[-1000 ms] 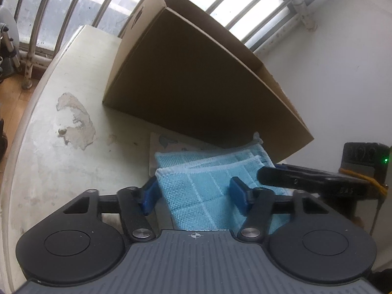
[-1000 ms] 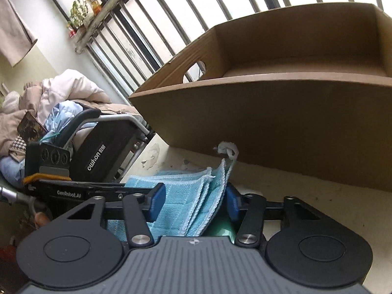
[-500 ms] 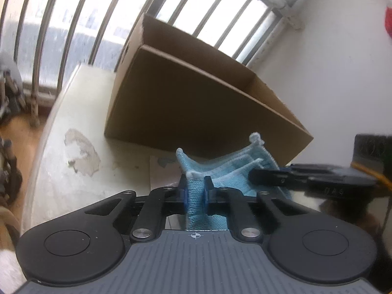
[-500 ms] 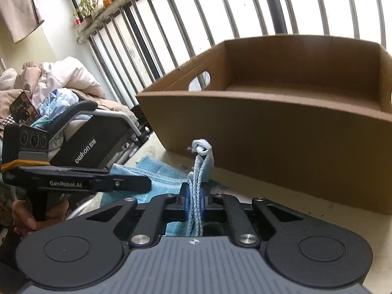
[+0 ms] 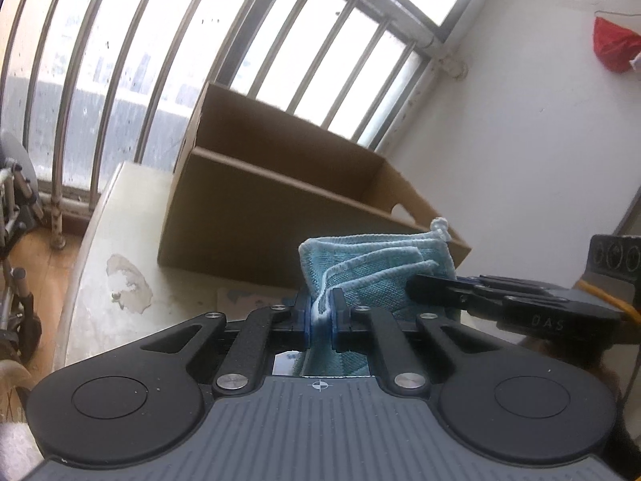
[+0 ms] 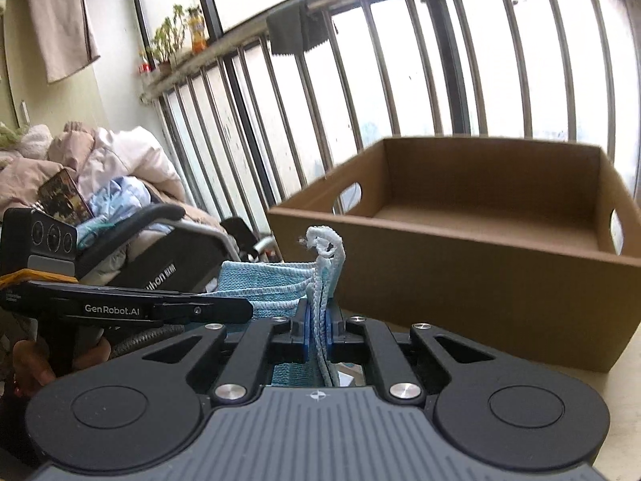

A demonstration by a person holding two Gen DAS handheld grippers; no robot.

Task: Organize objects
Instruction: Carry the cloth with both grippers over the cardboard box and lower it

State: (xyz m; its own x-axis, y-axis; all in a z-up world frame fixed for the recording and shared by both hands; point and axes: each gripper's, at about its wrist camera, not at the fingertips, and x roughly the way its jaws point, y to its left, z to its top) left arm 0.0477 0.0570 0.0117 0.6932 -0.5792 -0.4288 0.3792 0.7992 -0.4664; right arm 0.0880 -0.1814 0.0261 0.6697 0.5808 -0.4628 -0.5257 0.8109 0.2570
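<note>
Cloth (image 5: 372, 268), folded blue waffle-weave, hangs in front of your cardboard box (image 5: 280, 216), which sits on the pale, chipped tabletop (image 5: 120, 248) by the barred window (image 5: 160, 40); your left gripper (image 5: 321, 314) is pinched tight on its near edge. From the right wrist, your right gripper (image 6: 317, 322) clamps the cloth's white-corded corner, the open, smooth-walled box just behind.
</note>
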